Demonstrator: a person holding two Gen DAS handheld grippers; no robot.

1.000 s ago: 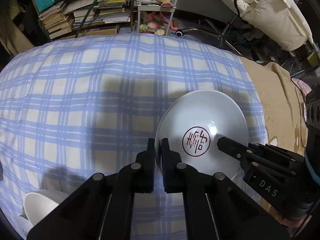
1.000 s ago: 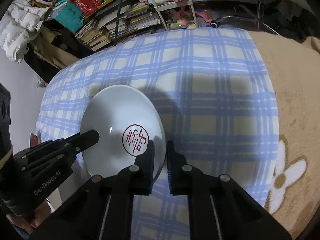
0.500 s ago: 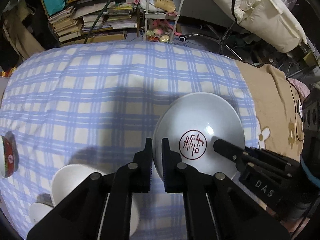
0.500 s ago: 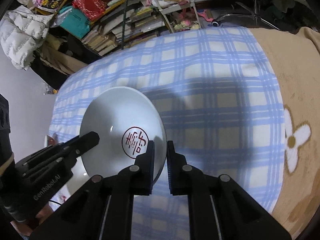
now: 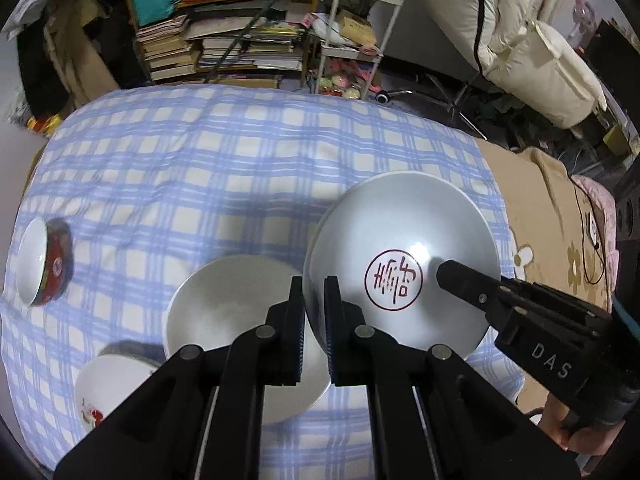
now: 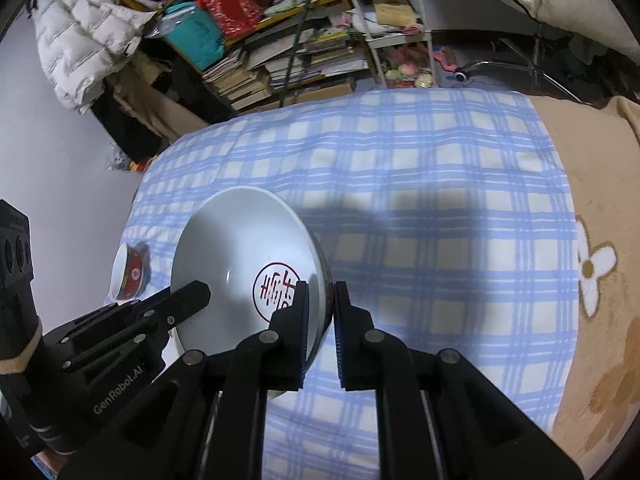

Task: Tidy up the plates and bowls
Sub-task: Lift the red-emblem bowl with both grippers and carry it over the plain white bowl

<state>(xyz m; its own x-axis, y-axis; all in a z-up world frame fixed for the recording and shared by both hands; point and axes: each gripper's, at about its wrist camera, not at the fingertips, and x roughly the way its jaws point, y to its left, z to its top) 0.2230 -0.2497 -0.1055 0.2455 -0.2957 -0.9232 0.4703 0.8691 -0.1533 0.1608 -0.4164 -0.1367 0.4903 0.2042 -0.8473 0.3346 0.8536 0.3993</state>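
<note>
A blue-and-white checked blanket (image 5: pixel 224 168) covers the bed, with a tan flower-patterned blanket (image 6: pixel 600 280) beside it. Behind stand a cluttered bookshelf (image 5: pixel 224 44), a white wire cart (image 5: pixel 352 36), and a white puffer jacket (image 6: pixel 80 40) against the pale wall

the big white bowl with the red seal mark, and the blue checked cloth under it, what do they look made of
White bowl with the red seal: looks like glazed ceramic or porcelain, glossy; a bright highlight sits beside the printed seal, though melamine cannot be ruled out. Blue checked cloth: woven fabric, matt, probably cotton or a blend; it shows soft creases and no shine.
</note>
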